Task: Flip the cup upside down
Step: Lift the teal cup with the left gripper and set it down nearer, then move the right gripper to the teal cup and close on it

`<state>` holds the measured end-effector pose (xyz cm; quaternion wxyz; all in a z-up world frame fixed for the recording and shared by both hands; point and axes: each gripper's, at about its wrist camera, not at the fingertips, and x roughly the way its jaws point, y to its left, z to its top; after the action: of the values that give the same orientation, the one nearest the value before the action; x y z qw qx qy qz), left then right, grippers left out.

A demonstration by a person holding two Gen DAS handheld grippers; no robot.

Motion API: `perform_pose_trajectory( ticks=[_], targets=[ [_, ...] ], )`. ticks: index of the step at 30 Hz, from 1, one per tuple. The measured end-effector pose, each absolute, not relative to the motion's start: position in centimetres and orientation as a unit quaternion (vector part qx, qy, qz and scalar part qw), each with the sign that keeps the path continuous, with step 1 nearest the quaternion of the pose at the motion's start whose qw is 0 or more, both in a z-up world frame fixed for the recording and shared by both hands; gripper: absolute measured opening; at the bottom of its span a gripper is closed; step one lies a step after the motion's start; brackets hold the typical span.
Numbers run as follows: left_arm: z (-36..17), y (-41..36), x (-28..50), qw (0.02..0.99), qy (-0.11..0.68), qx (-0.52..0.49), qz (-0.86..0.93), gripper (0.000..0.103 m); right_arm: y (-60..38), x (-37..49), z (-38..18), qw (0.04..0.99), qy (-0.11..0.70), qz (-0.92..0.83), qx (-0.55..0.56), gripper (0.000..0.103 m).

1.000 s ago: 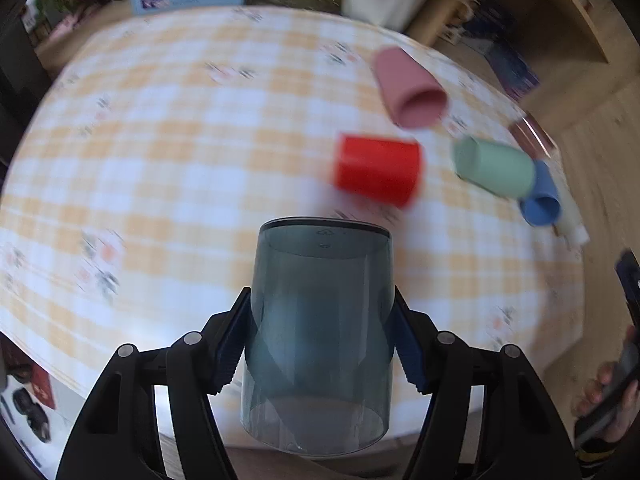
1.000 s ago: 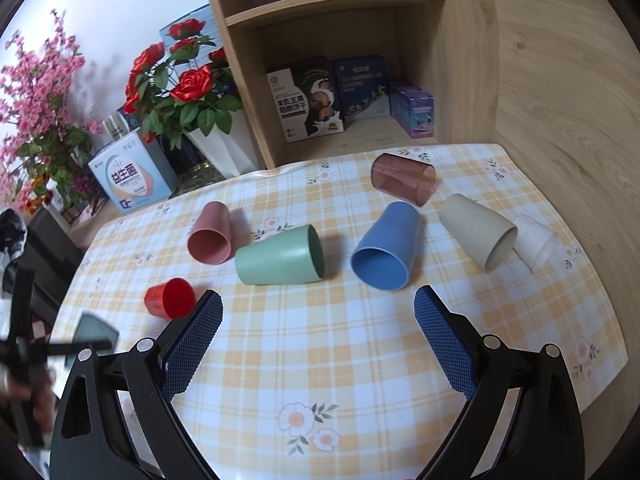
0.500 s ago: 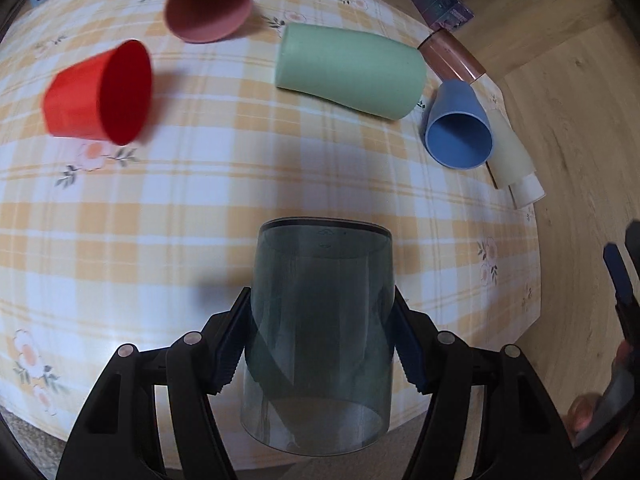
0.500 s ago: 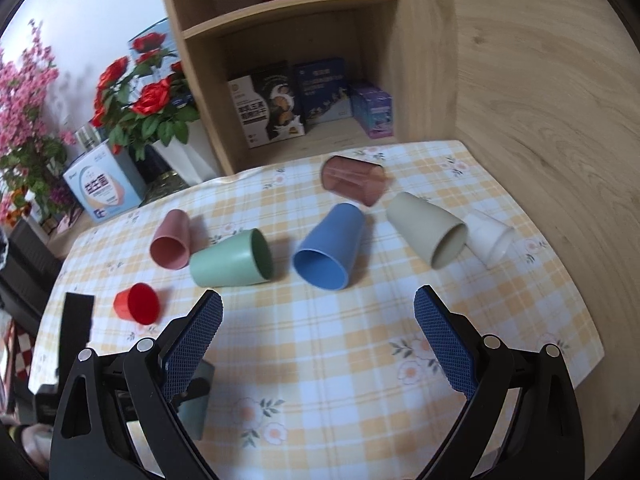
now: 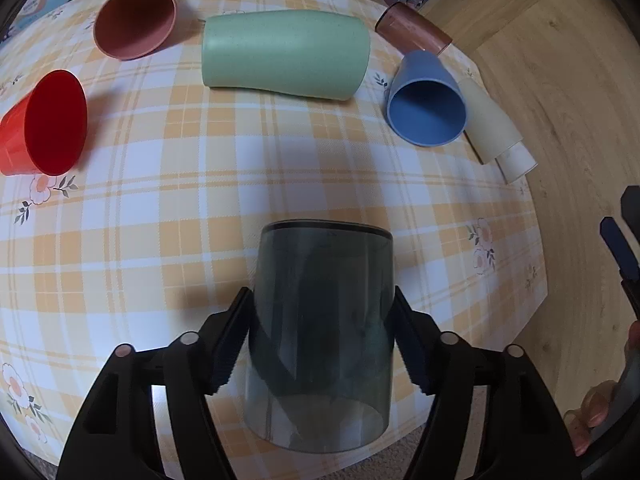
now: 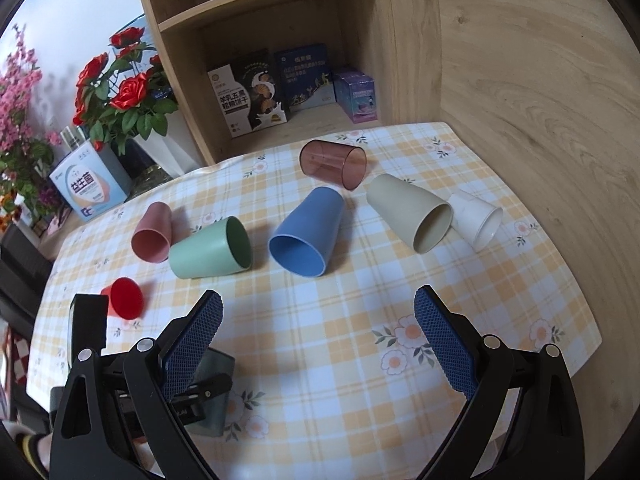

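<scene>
Placement is the step in hand: left gripper (image 5: 322, 340) clamps the smoky cup (image 5: 320, 332), closed base farthest from the camera, over the tabletop (image 5: 200, 208) at 6 o'clock. Right gripper (image 6: 318, 344) stands wide, empty. Next: lower rim-down, then release.

Black claw (image 6: 316, 344) arms with silver screws and blue textured pads (image 6: 444, 344).

I read: 益生菌 on blue-white box (image 6: 91, 188) | 羊乳五黑 on dark shelf box (image 6: 250, 94) | other boxes' print unreadable
</scene>
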<state>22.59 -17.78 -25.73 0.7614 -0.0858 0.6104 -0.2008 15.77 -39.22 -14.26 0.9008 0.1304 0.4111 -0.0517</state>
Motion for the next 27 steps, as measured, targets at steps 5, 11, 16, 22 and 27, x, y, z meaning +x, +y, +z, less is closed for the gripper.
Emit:
perform_pose_trajectory(
  ticks=[5,11,16,22,27],
  targets=[
    [-23.6,-16.9,22.1,0.78,0.585,-0.087,-0.205,0.086,-38.7,15.4,-13.5,0.902,0.41,-0.05,0.127,0.093],
    [-19.9,-14.9,21.1,0.812,0.54,-0.065,-0.209,0.093,-38.3,14.9,-12.2,0.904,0.404,-0.048,0.127,0.093],
    [-16.9,-12.1,20.1,0.843,0.5,-0.045,-0.194,0.097,-37.1,14.6,-11.5,0.905,0.406,-0.041,0.122,0.093],
    [-13.3,-7.4,18.4,0.883,0.439,-0.038,-0.163,0.097,-35.4,14.6,-11.0,0.904,0.411,-0.029,0.113,0.094],
    [-10.5,-3.3,16.4,0.918,0.374,-0.027,-0.128,0.097,-33.6,14.7,-10.9,0.903,0.416,-0.017,0.102,0.093]
  ],
)
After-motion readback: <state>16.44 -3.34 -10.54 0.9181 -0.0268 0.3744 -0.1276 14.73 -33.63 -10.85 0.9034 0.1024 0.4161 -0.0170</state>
